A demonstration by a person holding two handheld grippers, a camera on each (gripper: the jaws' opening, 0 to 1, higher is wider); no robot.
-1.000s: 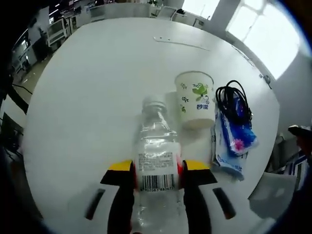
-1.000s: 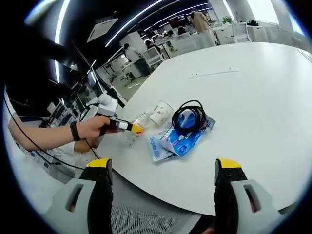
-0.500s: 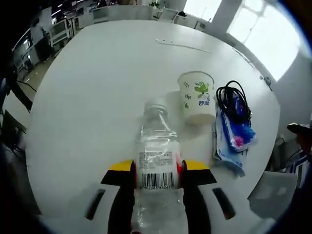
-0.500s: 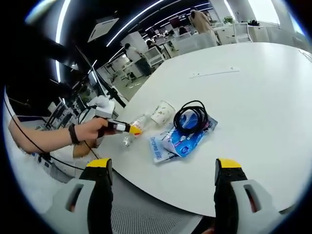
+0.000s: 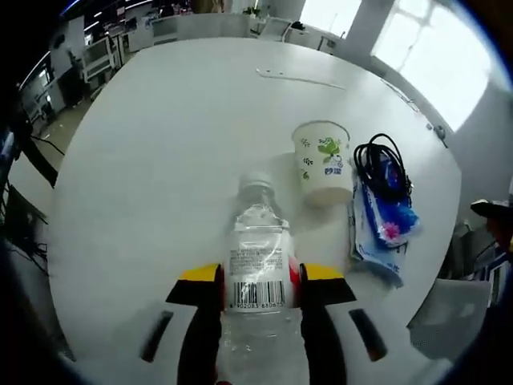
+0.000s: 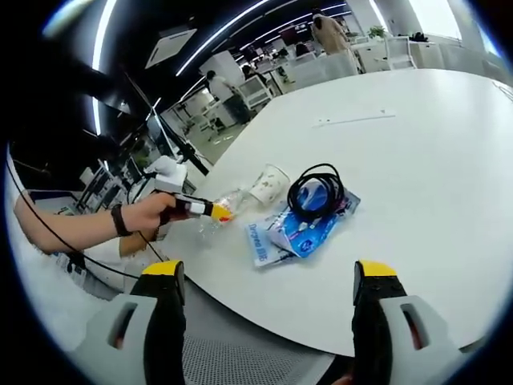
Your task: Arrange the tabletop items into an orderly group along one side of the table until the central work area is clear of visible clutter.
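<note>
Bottle (image 5: pixel 258 265) first — your left gripper (image 5: pixel 256 293) has it pinched between its jaws, low over the table's (image 5: pixel 160 144) near edge, close to the paper cup (image 5: pixel 322 160), the blue packet (image 5: pixel 381 233) and the black cable (image 5: pixel 383 164) on it. Most things look grouped already, so I think only the bottle is left. Your right gripper (image 6: pixel 264 281) hangs wide apart and holds nothing, off the table edge — your left hand (image 6: pixel 148 212) reaches in from the side.

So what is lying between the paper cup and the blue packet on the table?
Nothing. In the left gripper view, only a narrow strip of bare table separates the paper cup from the blue packet.
</note>
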